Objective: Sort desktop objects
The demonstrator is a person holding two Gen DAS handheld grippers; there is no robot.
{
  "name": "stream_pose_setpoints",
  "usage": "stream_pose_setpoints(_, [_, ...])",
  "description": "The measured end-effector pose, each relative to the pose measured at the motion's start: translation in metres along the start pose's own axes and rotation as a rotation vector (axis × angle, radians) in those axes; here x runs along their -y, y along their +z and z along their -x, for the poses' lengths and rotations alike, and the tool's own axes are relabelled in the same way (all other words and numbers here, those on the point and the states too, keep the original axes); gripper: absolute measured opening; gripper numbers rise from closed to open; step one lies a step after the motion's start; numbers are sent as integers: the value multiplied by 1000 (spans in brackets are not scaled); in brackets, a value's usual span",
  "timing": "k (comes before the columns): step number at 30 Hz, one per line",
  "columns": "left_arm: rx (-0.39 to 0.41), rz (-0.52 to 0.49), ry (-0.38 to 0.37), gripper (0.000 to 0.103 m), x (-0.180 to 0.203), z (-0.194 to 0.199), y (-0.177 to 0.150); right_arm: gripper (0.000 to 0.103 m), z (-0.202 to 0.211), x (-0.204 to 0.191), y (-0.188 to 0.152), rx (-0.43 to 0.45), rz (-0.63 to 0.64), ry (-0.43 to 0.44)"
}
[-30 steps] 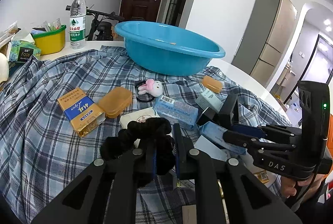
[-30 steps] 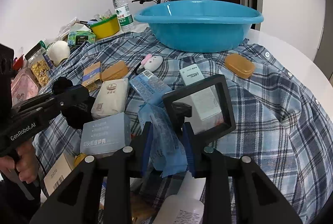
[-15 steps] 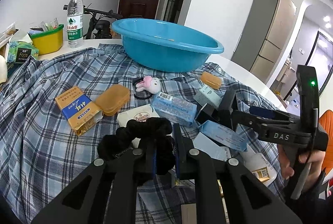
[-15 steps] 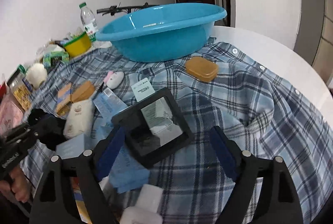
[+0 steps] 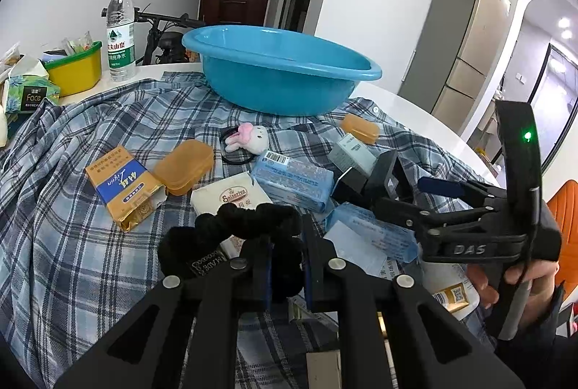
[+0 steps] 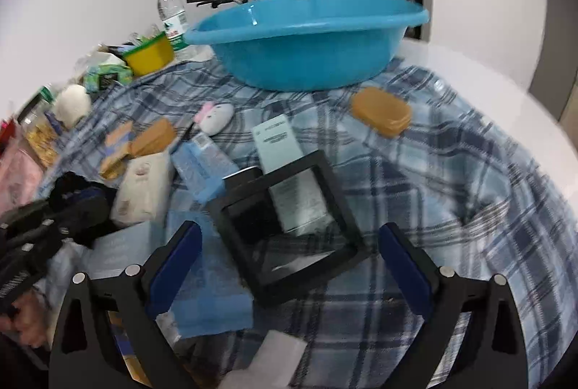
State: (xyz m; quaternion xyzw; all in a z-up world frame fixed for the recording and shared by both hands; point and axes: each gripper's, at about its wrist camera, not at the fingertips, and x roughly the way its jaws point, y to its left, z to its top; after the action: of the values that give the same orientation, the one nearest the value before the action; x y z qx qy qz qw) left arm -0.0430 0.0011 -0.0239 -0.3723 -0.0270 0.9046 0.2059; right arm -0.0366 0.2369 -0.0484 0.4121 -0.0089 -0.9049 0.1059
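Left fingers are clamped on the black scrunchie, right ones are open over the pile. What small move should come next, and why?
Probably carry the black scrunchie toward the blue basin: the left gripper already pinches it, while the right gripper, whose fingers just opened, holds nothing above the black frame.

Cloth (image 5: 72, 244) on bench: blue, white and navy plaid. Basin (image 5: 281, 81): bright turquoise. Water bottle (image 5: 121, 31): clear, green cap, green-and-white label. Tub (image 5: 77, 72): yellow. Two soap cases (image 5: 184, 166), (image 6: 383, 110): translucent amber. Carton (image 5: 123, 186): gold with blue band. Plush toy (image 5: 249, 137): white and pink. Scrunchie (image 5: 249, 219): black. Frame (image 6: 289, 226): black. Claw pads (image 6: 177, 266): dark blue.
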Motion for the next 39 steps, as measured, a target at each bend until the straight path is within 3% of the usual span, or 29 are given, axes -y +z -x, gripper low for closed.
stream_pose_setpoints(1, [0,2,0,12,0,0,0,93,0,0,0,2,9,-17])
stream_pose_setpoints(2, [-1,4,0,12,0,0,0,77,0,0,0,-2,15,-16])
stream_pose_setpoints(6, [-5,6,0,12,-2,-1,-1,72,5,4,1,16,-3,-4])
stream_pose_setpoints(8, [-6,6,1,12,-2,-2,-1,28,9,8,3,16,-28,21])
stream_pose_setpoints(15, [-10,6,1,12,-3,-3,-1,31,5,14,1,0,-41,-11])
stream_pose_setpoints(16, [-11,6,2,12,-3,-3,-1,42,6,15,2,3,-45,-19])
stream_pose_setpoints(17, [-10,5,2,12,-3,-3,-1,70,7,16,2,9,-50,-31])
stream_pose_setpoints(19, [-10,5,1,12,-3,-3,-1,99,12,19,3,56,-61,-60])
stream_pose_setpoints(22, [-11,5,1,12,-3,-3,-1,102,14,21,6,87,-60,-104])
stream_pose_setpoints(26, [-14,0,-1,12,-2,-3,-2,102,-3,25,6,18,-52,-126])
stream_pose_setpoints(31, [-14,0,-3,12,-1,-3,-3,101,-6,30,5,8,-81,-99])
stream_pose_setpoints(34, [-13,0,-2,12,-1,-3,-3,73,-1,34,5,11,-116,-36])
stream_pose_setpoints(36, [-15,1,-1,12,-1,-3,-3,62,2,35,6,18,-131,0])
stream_pose_setpoints(37, [-16,1,-1,12,-1,-3,-3,43,3,36,6,6,-144,36])
stream_pose_setpoints(38, [-16,2,0,12,-1,-3,-3,36,2,36,5,-6,-155,67])
stream_pose_setpoints(39, [-17,2,1,12,-1,-3,-3,36,1,35,5,-10,-154,77])
